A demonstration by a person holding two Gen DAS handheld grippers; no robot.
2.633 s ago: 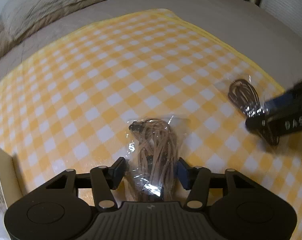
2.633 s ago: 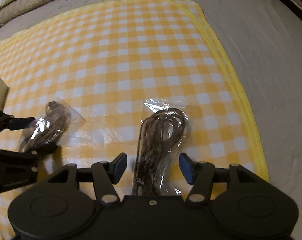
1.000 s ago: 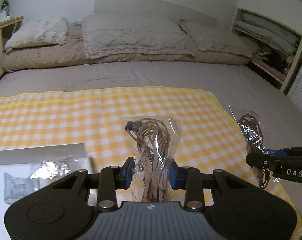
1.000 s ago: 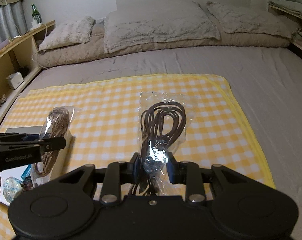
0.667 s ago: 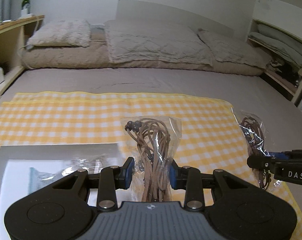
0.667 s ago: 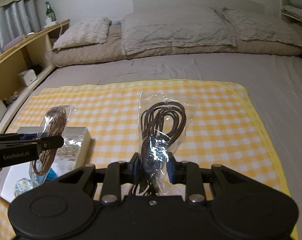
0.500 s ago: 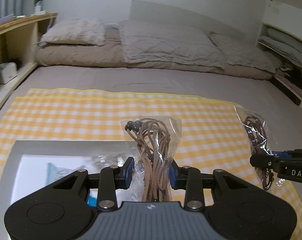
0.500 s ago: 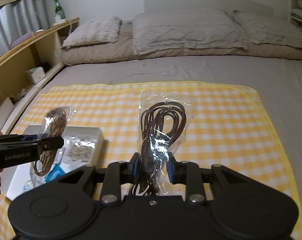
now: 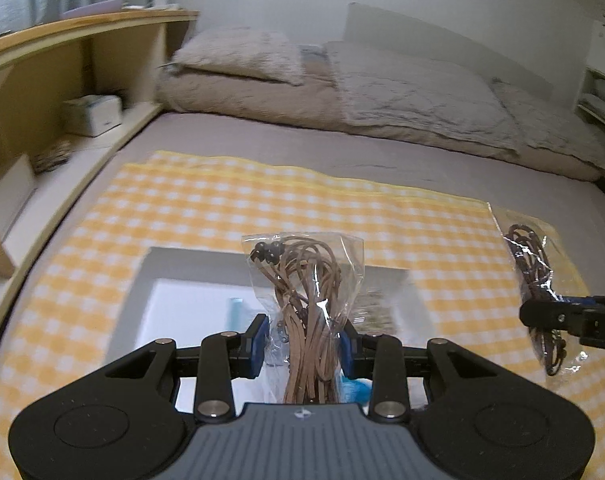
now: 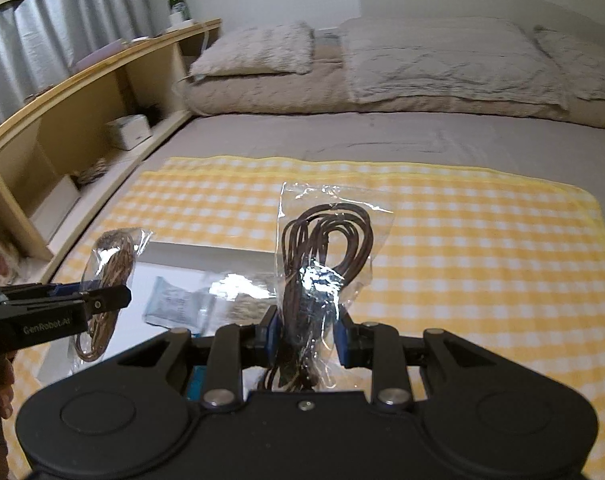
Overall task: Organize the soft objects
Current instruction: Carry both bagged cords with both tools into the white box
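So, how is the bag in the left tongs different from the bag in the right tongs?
The left bag holds light tan cords; the right bag holds dark brown cords. The tan cords look flat, with dark beads at the top; the brown ones look round and form wide loops. Both are clear plastic, pinched near the bottom and standing up, above the checkered cloth.

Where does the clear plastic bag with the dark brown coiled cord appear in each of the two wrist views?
Left wrist view: the clear plastic bag with the dark brown coiled cord hangs at the far right edge, pinched by the right gripper.
Right wrist view: the same bag stands up in the centre, between that gripper's blue pads.
Shared landmark: the grey open box on the yellow checked cloth, left of the bag in both.
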